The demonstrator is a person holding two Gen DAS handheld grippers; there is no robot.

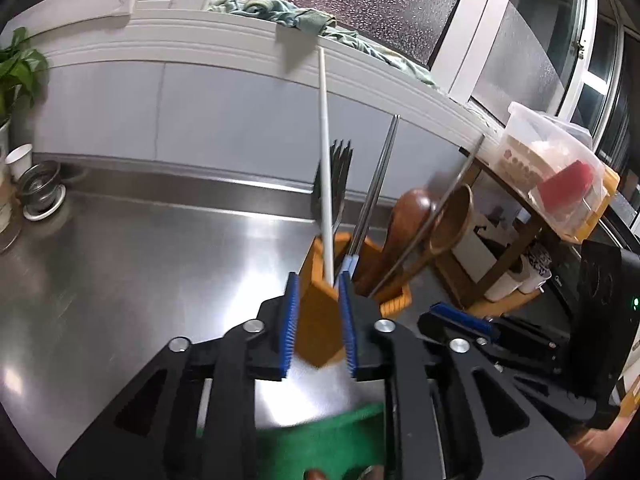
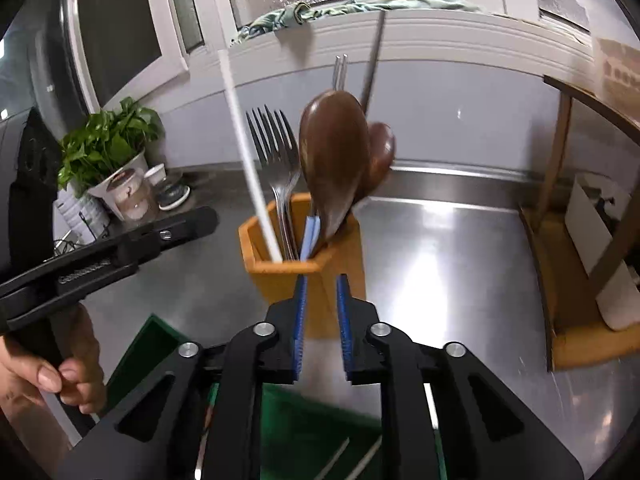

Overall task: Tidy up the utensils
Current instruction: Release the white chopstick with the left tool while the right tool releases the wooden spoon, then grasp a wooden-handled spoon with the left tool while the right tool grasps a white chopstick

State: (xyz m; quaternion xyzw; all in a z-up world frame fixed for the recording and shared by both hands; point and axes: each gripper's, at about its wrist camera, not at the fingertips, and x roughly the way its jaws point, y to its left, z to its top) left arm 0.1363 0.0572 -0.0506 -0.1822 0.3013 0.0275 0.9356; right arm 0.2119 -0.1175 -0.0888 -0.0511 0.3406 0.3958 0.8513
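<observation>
Closest in, a green mat (image 2: 316,428) lies on the steel counter (image 1: 140,264) under both tools, with two thin metal sticks on it in the right wrist view (likely chopsticks, too cropped to be sure). Just above it, the left gripper (image 1: 319,292) has its blue-padded fingers (image 1: 291,320) spread on either side of the wooden utensil holder (image 1: 320,320), not visibly pressing it. The right gripper (image 2: 322,288) likewise holds its fingers (image 2: 300,320) apart with nothing between them, just in front of the same holder.

Standing in the holder are a long white stick (image 2: 248,160), forks (image 2: 276,148), two brown wooden spoons (image 2: 334,160), and metal chopsticks (image 1: 378,184) with pale blue ends, all leaning upward.

Farther back, a potted plant (image 2: 108,140) and a paper cup (image 1: 20,160) sit at the counter's left, a wooden rack (image 2: 560,208) at its right, and a crumpled cloth (image 1: 280,12) on the window ledge.
</observation>
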